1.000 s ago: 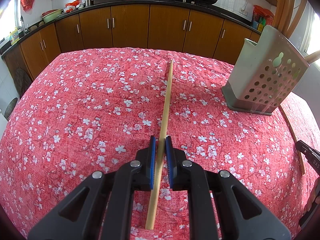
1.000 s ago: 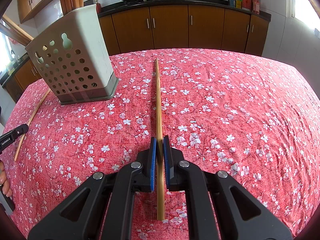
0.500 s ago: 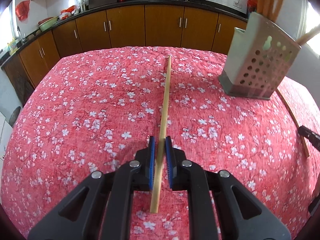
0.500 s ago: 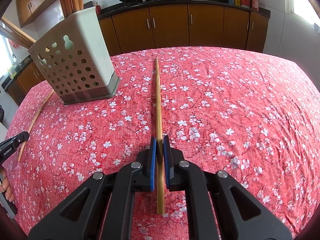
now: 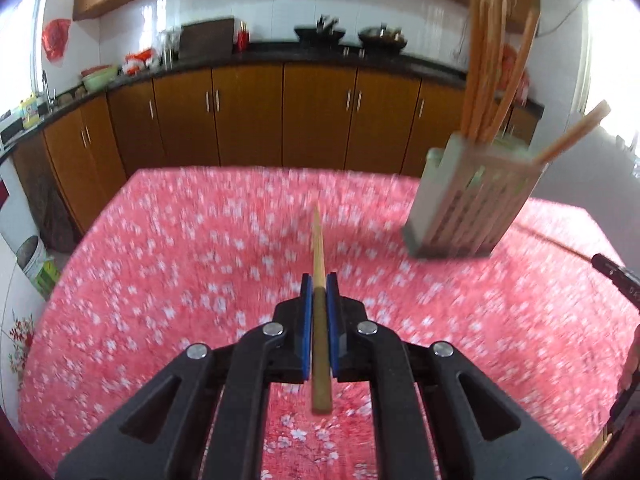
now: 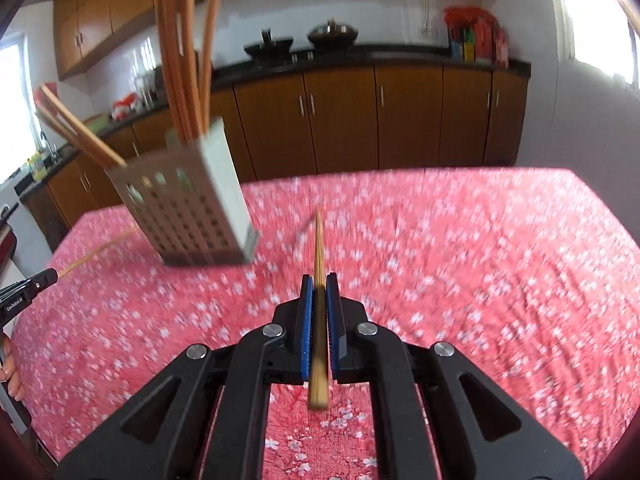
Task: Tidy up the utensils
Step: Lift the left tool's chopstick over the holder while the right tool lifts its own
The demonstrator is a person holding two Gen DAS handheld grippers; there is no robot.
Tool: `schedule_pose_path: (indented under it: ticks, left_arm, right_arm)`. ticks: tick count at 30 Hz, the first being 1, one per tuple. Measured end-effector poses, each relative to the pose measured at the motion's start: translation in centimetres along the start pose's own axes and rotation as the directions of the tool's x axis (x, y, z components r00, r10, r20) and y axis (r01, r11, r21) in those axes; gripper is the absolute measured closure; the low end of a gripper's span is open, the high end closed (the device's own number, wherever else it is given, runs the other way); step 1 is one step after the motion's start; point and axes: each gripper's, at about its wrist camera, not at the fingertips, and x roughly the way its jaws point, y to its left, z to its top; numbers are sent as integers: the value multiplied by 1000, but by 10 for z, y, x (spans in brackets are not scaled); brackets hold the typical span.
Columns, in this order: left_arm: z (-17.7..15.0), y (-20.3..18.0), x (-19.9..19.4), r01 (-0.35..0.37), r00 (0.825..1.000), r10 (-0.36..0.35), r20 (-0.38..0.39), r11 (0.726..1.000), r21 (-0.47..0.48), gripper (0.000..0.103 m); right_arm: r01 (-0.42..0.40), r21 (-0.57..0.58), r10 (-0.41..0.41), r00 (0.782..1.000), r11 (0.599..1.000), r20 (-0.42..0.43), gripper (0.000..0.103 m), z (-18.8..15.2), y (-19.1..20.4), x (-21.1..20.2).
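Both tongs — left (image 5: 319,285), right (image 6: 319,285) — clamp slim, tapered wooden chopsticks (image 5: 318,248) above floral cloth (image 5: 160,280).

Motion blur smeared the tablecloth (image 5: 168,264) pattern and the holder (image 6: 192,216) perforations. The loose chopstick (image 6: 100,254) beside the holder was a faint streak.

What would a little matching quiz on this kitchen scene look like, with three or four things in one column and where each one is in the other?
Things:
1. left tool
2. perforated holder
3. woks
4. loose chopstick

Places or states:
a. lying flat on the red tablecloth beside the holder
b. shut on a chopstick
c. on the counter at the back
d. standing on the table with chopsticks sticking out

Pairs: 1-b, 2-d, 3-c, 4-a
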Motion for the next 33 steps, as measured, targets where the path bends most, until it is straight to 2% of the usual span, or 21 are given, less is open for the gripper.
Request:
schedule_pose_path:
  ticks: [7,18,30,33]
  left_arm:
    - [29,5,-31,57,994,-53,99,998,-37,95]
    - [55,-4,-64,108,981,-107,161,994,1,95]
    - [83,-43,-104,185,946,-200,256,979,84,95]
    - [97,-53,-111,211,927,-224,301,975,74,95]
  right_arm:
    - [-16,1,16,997,1000,76,96,22,-1,-23]
    - [-51,5,50,986,999,161,96,44,12,-42]
    - [-163,-34,166,948,986,270,96,72,37,-77]
    - [-187,-44,191,931,981,312,96,83,45,-87]
